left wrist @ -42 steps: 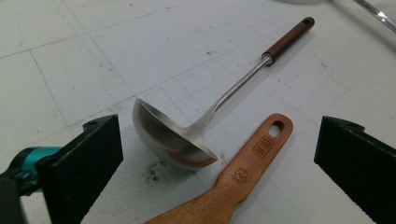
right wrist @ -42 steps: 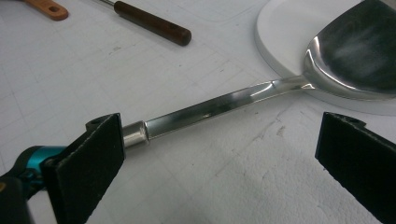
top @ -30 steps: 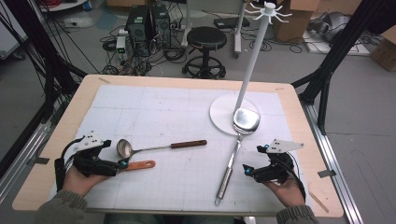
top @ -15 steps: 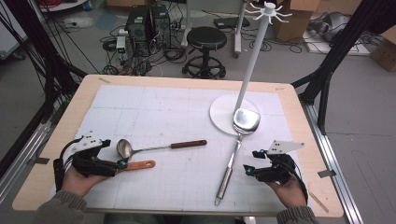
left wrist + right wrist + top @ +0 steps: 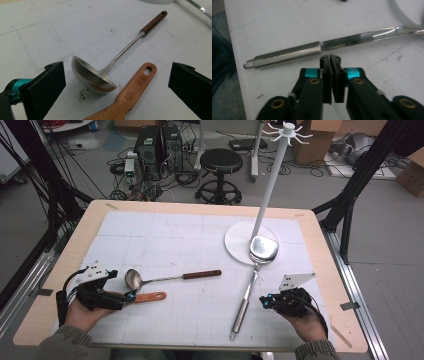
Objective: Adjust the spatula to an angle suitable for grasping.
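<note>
Pre-grasp step. Right gripper [image 5: 265, 302] jaws just closed, pressed together on nothing, just beside long steel slotted turner [image 5: 250, 287]. Turner lies flat on tabletop [image 5: 190, 210], right of centre; long axis near-to-far, blade far on white rack base [image 5: 237, 240], handle near. Left gripper [image 5: 127, 296] jaws wide open around steel ladle [image 5: 100, 75] bowl, empty. Next, likely: reopen right jaws, straddle handle.

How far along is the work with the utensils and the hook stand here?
Nothing hangs on the stand yet. The ladle, wooden spatula and metal turner all lie on the table. The left gripper is open around the ladle bowl and spatula handle. The right gripper has just been closing, empty, beside the turner's handle. All picking up remains.
</note>
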